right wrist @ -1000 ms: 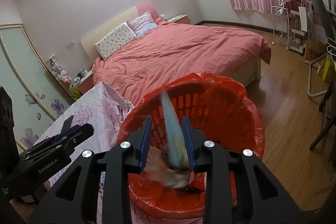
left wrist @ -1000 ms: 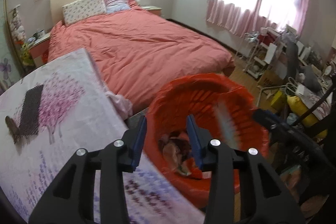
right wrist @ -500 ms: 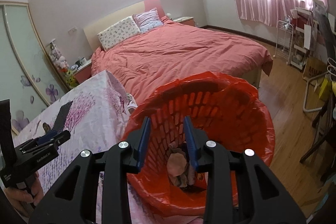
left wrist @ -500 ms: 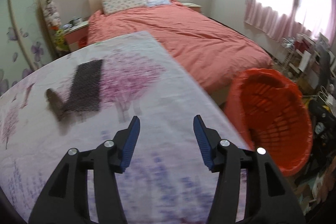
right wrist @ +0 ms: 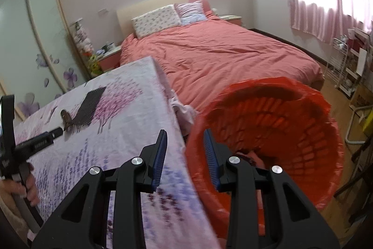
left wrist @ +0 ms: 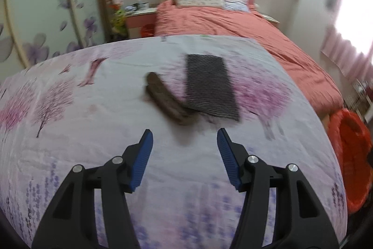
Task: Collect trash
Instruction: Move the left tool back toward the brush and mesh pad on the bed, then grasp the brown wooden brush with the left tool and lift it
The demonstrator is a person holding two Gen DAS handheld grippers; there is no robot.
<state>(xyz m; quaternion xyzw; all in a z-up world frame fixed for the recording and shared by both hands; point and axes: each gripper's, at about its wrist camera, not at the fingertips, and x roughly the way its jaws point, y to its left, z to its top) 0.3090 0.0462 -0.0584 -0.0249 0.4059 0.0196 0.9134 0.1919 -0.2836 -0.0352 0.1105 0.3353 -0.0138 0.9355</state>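
A brown elongated piece of trash (left wrist: 166,102) lies on the flowered tablecloth (left wrist: 70,132), touching a dark striped flat packet (left wrist: 209,85). My left gripper (left wrist: 184,151) is open and empty, just short of the brown piece. It shows from the side in the right wrist view (right wrist: 56,132), next to the brown piece (right wrist: 66,120). My right gripper (right wrist: 185,151) is open and empty over the table edge beside the orange bin (right wrist: 279,132), which has a red liner and trash at its bottom (right wrist: 251,158). The bin also shows at the left wrist view's right edge (left wrist: 349,151).
A bed with a salmon cover (right wrist: 221,55) stands beyond the table and bin. A nightstand (left wrist: 139,18) is by the headboard. A white rack (right wrist: 345,67) and clutter stand at the right under pink curtains. A pink cloth (right wrist: 184,109) hangs between table and bin.
My left gripper has swung from over the bin to the table, facing the brown piece and dark packet. The flat item in my right gripper dropped into the bin; the right gripper then shifted left.
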